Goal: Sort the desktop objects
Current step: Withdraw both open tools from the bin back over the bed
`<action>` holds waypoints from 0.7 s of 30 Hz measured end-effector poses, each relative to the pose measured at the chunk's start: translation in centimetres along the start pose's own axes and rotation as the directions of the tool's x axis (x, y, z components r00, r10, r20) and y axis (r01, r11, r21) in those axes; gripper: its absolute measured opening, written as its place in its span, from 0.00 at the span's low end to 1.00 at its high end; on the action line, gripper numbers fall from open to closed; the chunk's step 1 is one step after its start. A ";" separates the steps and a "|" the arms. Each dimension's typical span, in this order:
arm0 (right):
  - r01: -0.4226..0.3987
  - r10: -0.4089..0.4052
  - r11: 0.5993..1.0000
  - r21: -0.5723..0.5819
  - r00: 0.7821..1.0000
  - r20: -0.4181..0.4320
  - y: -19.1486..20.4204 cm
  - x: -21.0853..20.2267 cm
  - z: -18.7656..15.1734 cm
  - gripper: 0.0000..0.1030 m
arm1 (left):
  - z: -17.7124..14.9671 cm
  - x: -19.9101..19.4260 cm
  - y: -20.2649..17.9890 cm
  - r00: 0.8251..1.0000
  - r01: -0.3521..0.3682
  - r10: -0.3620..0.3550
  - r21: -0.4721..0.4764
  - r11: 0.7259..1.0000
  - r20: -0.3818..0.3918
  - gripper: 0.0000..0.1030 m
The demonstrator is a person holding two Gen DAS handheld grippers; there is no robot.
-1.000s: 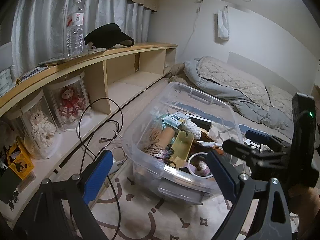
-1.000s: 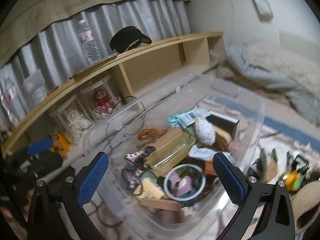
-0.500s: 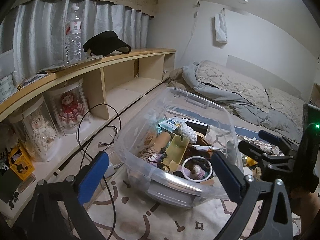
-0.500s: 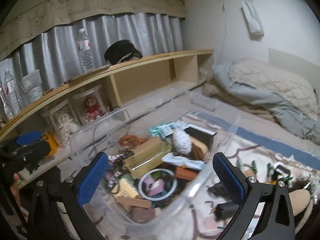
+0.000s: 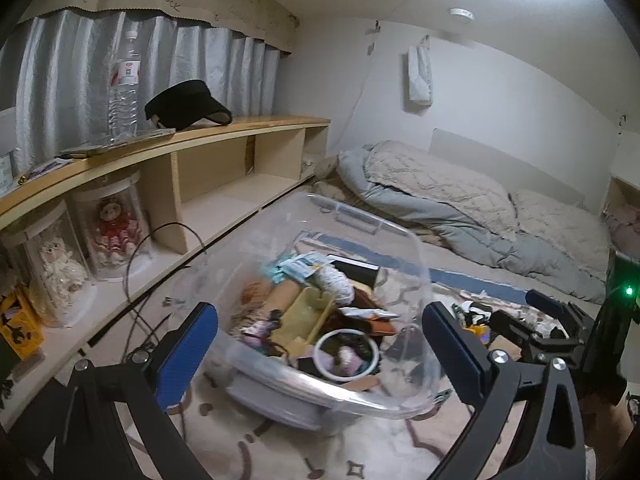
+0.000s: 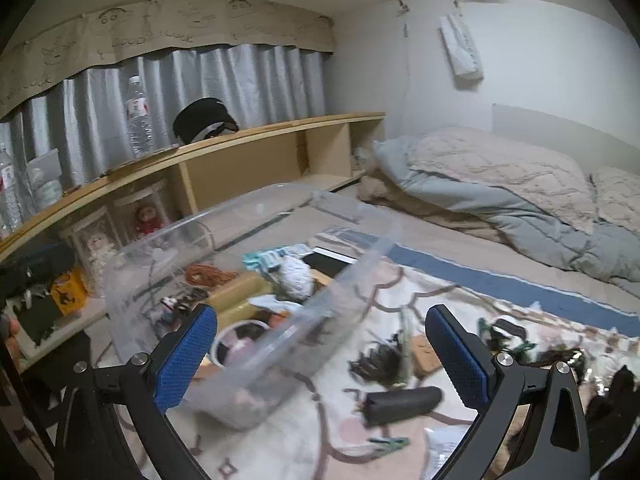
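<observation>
Both grippers spread wide, nothing pinched: left gripper (image 5: 320, 344) and right gripper (image 6: 320, 344) hover before the clear bin (image 5: 416, 264) (crammed with clutter) on the rug (image 6: 320, 432); black pouch (image 6: 402, 400) lies beside it.

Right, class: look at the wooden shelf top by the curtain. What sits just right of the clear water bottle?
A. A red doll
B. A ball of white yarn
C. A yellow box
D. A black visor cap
D: the black visor cap rests on the shelf top, just right of the water bottle.
</observation>
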State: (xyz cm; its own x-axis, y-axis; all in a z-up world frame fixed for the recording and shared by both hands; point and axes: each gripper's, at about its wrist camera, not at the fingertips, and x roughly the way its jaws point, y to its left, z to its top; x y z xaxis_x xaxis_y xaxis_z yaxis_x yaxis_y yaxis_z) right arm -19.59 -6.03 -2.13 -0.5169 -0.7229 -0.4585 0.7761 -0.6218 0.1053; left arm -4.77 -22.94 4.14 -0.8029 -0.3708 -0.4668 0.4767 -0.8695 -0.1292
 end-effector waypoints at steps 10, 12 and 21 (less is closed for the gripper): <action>0.076 -0.076 0.997 0.003 0.996 0.041 -3.5 -3.5 -2.1 1.00 | -1.2 -0.4 -3.4 0.998 0.022 -0.024 0.026 0.999 0.062 1.00; 0.084 -0.085 0.996 0.015 0.995 0.045 -4.2 -3.9 -2.5 1.00 | -1.5 -0.5 -4.0 0.997 0.043 -0.044 0.027 0.999 0.067 1.00; 0.126 -0.130 0.990 0.062 0.990 0.052 -7.4 -5.5 -4.8 1.00 | -2.7 -0.3 -6.9 0.992 0.090 -0.094 0.045 0.995 0.083 1.00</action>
State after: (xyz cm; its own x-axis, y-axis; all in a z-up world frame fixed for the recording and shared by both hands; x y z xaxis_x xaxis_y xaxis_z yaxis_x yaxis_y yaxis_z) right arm -20.76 3.99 -4.58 -0.6311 -0.6507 -0.4222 0.6806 -0.7256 0.1010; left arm -6.84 -15.97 2.80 -0.8710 -0.3135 -0.3783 0.3858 -0.9132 -0.1315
